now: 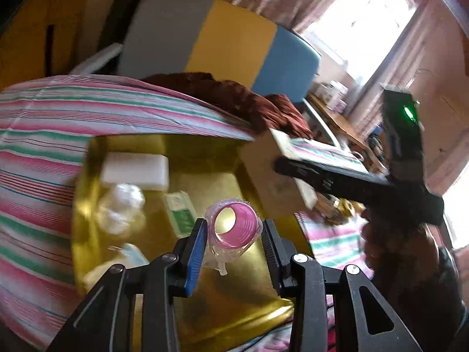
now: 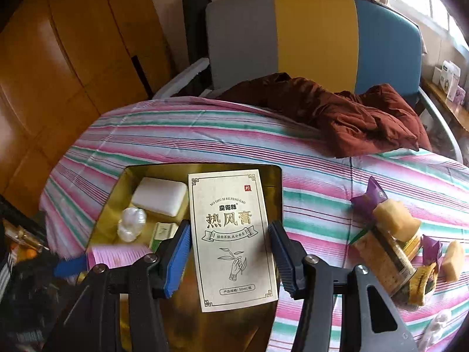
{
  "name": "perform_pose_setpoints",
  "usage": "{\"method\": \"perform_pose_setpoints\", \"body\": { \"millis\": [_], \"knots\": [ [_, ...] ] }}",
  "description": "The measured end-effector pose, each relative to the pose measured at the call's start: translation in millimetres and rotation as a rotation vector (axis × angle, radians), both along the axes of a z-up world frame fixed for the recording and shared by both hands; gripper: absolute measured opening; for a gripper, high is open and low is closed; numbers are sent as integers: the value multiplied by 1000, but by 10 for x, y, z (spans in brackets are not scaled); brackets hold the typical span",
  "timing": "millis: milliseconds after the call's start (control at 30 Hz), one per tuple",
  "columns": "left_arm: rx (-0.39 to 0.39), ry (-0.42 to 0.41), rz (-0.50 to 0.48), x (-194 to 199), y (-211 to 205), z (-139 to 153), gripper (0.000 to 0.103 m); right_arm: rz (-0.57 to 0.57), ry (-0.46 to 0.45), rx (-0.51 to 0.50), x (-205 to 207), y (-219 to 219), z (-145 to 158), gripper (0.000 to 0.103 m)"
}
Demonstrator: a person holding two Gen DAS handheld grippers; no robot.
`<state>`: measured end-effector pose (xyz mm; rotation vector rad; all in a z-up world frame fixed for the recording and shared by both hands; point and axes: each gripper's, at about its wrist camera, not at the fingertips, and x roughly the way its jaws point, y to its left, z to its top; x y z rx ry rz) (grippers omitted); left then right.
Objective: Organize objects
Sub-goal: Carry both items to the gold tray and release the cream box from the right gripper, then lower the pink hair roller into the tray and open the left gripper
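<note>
Both hands loaded over the gold tin

Already each gripper carried something toward the same place. The left gripper [image 1: 233, 236] had its jaws drawn narrow on a pink hair roller [image 1: 231, 228], which sat crosswise between the pads with its open end facing the camera; the clear wrapping around it hung below the jaws. Beyond and beneath those jaws lay the gold tin [image 1: 211, 302], resting on the striped bed sheet [image 1: 44, 123]. Ahead and to the left of the jaws, inside the tin, were a white bar [image 1: 136, 171], a crumpled clear packet [image 1: 121, 206] and a small green-and-white box [image 1: 180, 214]. That grouping suggested the tin was the collecting point, so the roller was probably held low over it for release.

The right gripper [image 2: 228, 249] held a flat cream box [image 2: 231, 240] printed with Chinese characters, its jaws set about halfway and pressing its long edges. The box stood face-up between the pads, over the tin's right half, likely aimed at the free floor there. Well to the right of those jaws, wrapped snacks [image 2: 395, 243] lay loose on the sheet, apparently not yet gathered. A brown jacket [image 2: 351, 117] lay far beyond the jaws, near the striped headboard [image 2: 313, 38].
</note>
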<state>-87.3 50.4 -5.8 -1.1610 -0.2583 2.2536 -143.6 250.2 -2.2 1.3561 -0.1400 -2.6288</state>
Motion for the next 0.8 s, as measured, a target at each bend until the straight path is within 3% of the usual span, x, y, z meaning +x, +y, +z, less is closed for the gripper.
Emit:
{"method": "perform_pose_setpoints", "body": {
  "millis": [133, 167, 200, 233, 300, 467, 567, 700, 800],
  "knots": [
    [18, -19, -49, -16, 209, -67, 42, 4, -24, 24, -154, -35, -50, 54],
    [28, -29, -56, -41, 263, -104, 47, -3, -21, 23, -192, -39, -59, 54],
    [27, -39, -54, -60, 296, -137, 63, -4, -17, 20, -214, -43, -64, 55],
    [28, -52, -40, -77, 316, -167, 68, -3, -13, 18, -233, -48, -64, 55],
    [44, -85, -39, -91, 319, -221, 68, -21, 1, 30, -235, -37, -45, 55],
    [-18, -85, 13, 9, 183, -303, 68, -38, 23, 26, -110, 13, -23, 56],
    [-70, -45, 68, 111, 65, -283, 69, -47, 34, 11, -1, 28, -20, 56],
    [-143, 44, 170, 257, -79, -223, 84, -58, 47, -4, 199, 7, -35, 56],
    [-191, 99, 230, 319, -148, -161, 88, -51, 70, 8, 370, -62, -30, 56]
  ]
}}
